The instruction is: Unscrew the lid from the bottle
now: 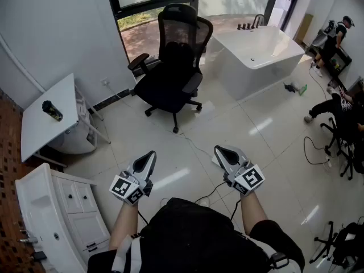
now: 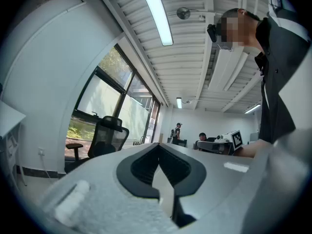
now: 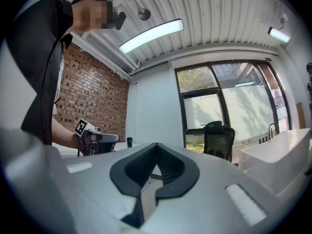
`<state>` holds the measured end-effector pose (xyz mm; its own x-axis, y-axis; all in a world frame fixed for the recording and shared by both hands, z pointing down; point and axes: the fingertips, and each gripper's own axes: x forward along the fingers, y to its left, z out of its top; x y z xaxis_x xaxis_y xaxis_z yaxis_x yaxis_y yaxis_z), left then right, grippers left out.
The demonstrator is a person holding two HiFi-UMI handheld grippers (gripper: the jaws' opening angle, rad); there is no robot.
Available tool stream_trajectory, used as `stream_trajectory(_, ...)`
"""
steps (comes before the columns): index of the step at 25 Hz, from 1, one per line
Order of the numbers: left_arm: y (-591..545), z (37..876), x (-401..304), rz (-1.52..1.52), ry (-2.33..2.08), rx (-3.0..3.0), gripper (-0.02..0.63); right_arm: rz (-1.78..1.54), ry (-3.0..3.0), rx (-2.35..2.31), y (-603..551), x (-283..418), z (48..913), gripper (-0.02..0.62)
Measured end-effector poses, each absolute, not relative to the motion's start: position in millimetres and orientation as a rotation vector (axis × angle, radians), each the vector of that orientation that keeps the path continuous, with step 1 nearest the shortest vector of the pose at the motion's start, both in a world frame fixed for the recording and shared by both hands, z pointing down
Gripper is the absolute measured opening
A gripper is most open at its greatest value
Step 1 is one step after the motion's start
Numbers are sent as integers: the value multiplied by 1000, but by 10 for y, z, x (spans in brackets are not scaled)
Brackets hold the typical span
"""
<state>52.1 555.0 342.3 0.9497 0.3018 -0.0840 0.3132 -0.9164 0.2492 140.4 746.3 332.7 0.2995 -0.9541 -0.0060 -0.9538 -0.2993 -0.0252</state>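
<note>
A dark bottle (image 1: 52,111) lies on its side on the white table (image 1: 40,134) at the far left, well away from both grippers. In the right gripper view the bottle (image 3: 129,142) shows small and far off. My left gripper (image 1: 150,157) is held in the air in front of me, shut and empty, pointing up and forward. My right gripper (image 1: 220,152) is beside it, also shut with nothing in it. In the gripper views the left gripper (image 2: 158,147) and the right gripper (image 3: 156,147) have their jaws closed together, aimed across the room.
A black office chair (image 1: 173,67) stands ahead on the tiled floor, a white bathtub (image 1: 259,54) behind it at right. A white vanity cabinet (image 1: 62,215) is at lower left. Cables (image 1: 315,147) lie on the floor; people sit and stand at far right.
</note>
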Motion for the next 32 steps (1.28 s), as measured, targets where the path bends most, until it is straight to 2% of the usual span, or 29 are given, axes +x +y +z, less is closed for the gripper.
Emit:
stream_trajectory(10, 4865, 3429, -54, -87, 109, 2914, 3, 32, 2104, -2249, 6522, 1115, 3304, 5)
stream_trajectory(20, 5382, 3253, -532, -207, -379, 2933, 3, 60, 2577, -1837, 6391, 1045, 3214, 5)
stream_trajectory(32, 5344, 3244, -1867, -195, -864, 2870, 3, 40, 2779, -1388, 5690, -37, 3210, 5)
